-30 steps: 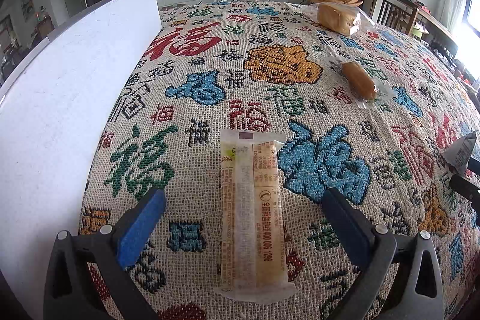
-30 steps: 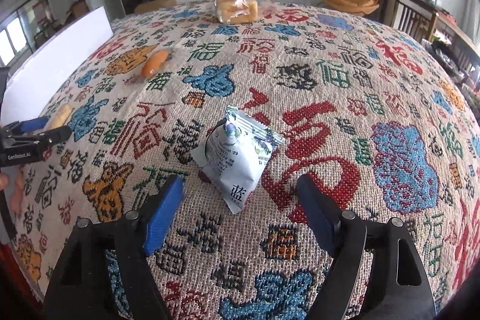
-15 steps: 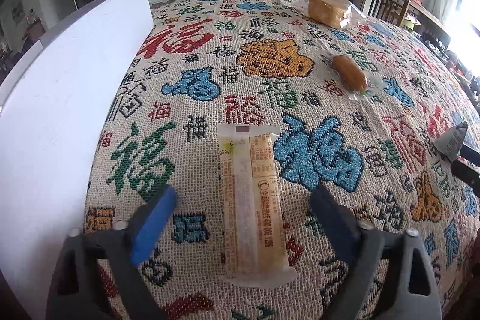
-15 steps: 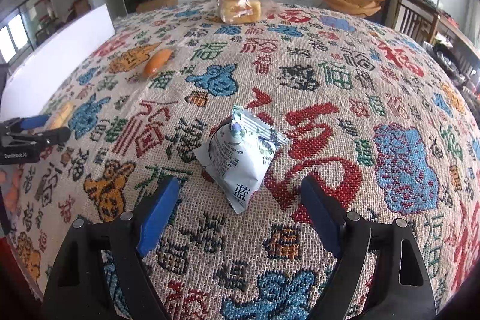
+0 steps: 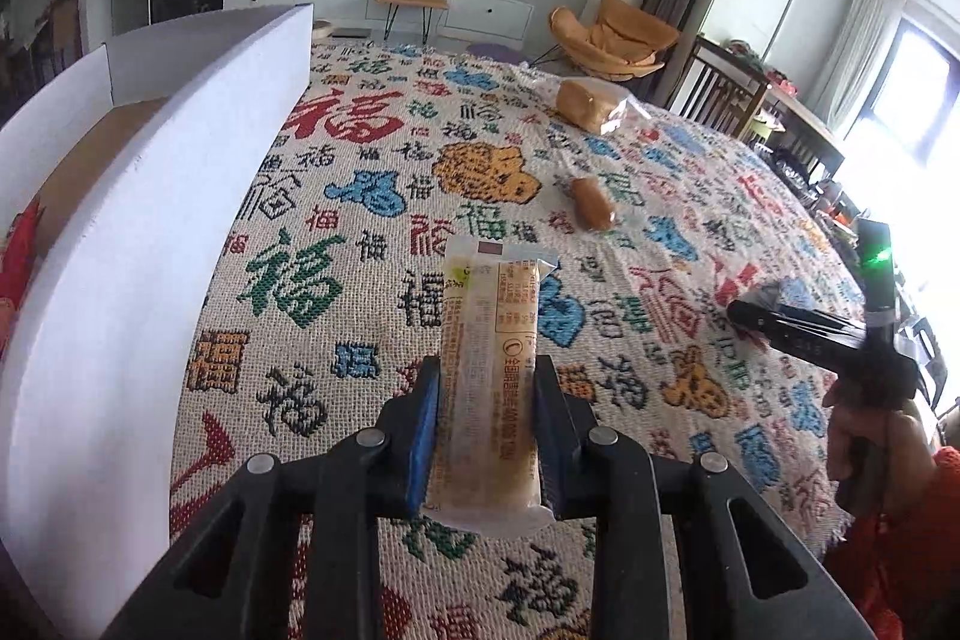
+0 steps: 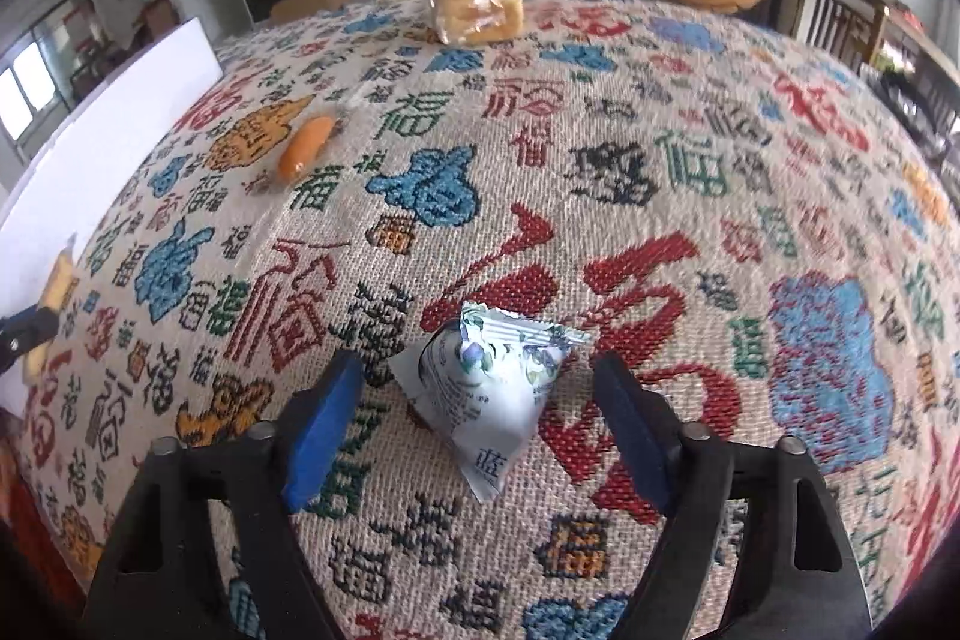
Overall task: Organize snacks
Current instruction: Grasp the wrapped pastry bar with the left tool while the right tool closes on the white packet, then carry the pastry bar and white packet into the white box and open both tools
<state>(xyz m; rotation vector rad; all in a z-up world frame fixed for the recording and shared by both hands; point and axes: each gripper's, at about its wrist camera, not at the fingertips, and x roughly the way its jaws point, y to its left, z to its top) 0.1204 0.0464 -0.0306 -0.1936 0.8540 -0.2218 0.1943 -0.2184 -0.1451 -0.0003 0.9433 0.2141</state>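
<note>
Lifted since before: one wrapped bar (image 5: pixel 489 370); three snacks down.

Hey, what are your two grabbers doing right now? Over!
Left gripper clamped on long bar packet. Right gripper closing around white pouch, pads not touching. Nothing in the way.

The tablecloth (image 5: pixel 384 196) is covered in big woven 福 signs, red, green, blue and black. The long snack bar (image 5: pixel 489 376) above it has small print, too blurry to read. The white packet (image 6: pixel 486 388) on the tablecloth shows 蓝 near its bottom corner.
</note>
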